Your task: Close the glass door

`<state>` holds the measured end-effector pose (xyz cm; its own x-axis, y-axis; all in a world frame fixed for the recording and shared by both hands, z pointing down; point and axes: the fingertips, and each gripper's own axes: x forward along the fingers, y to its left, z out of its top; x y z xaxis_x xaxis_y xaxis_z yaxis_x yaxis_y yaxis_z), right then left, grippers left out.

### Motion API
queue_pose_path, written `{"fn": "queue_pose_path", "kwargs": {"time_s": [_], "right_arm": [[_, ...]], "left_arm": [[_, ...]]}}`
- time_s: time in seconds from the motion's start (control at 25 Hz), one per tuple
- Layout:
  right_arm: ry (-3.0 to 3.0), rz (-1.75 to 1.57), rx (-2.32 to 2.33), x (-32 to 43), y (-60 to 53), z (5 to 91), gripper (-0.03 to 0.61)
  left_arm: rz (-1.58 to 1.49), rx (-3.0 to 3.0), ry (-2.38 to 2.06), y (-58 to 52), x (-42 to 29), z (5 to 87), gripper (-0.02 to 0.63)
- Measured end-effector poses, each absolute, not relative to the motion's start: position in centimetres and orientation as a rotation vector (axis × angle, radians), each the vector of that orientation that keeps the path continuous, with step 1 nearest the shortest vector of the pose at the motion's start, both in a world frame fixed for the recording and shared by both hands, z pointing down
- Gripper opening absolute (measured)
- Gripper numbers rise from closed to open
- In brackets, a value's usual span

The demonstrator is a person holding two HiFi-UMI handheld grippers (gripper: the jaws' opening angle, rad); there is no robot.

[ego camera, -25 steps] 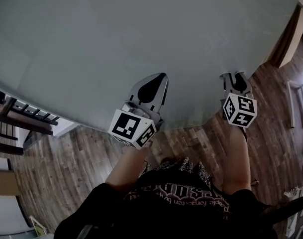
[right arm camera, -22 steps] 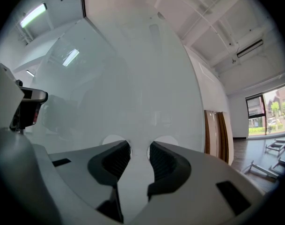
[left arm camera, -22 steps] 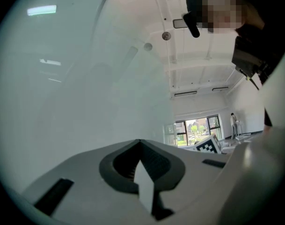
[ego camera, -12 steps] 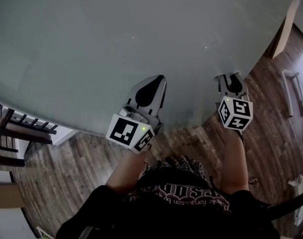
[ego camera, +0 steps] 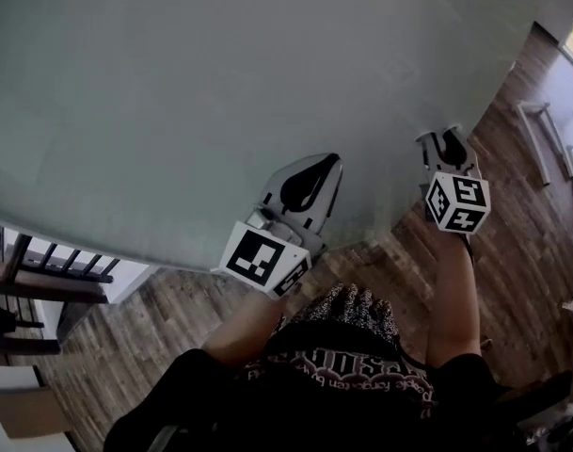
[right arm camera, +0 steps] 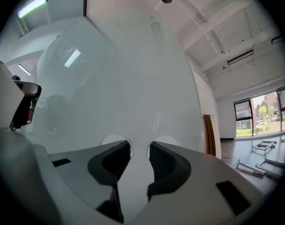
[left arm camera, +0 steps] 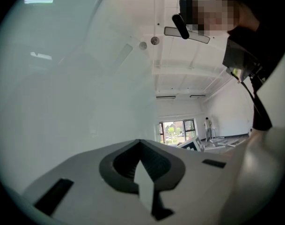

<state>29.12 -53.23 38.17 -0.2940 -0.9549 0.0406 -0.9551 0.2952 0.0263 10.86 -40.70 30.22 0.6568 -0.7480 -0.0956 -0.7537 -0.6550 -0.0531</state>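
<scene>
So the frosted glass door (ego camera: pixel 220 83) fills pretty much the whole upper part of the head view, standing over the wood floor (ego camera: pixel 145 328), and both tongs point level, straight at it. The left tongs (ego camera: pixel 326 166) have their tips pinched together on nothing. The right tongs (ego camera: pixel 446 137) have a narrow gap, also empty, tips right up by the pane.

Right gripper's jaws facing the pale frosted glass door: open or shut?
Open: the right gripper has its dark pads apart, with only the pale frosted glass door visible through the gap; nothing is held.
</scene>
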Motion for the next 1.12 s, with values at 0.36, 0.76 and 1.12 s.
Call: {"fn": "queue_pose_path", "kwargs": {"time_s": [0.36, 0.76, 1.12], "right_arm": [[-2.425, 0.021, 1.896, 30.7, -47.8, 37.5, 0.126], [-2.346, 0.03, 1.987, 32.4, -41.7, 37.8, 0.126], [-2.211, 0.058, 2.139, 33.6, -35.4, 37.6, 0.126]], "left_arm": [[0.122, -2.847, 1.108, -36.5, 13.6, 29.4, -0.014], [0.121, -2.907, 0.974, -30.9, 16.2, 29.9, -0.014], [0.152, -2.994, 0.722, -26.0, 15.9, 29.5, -0.014]]}}
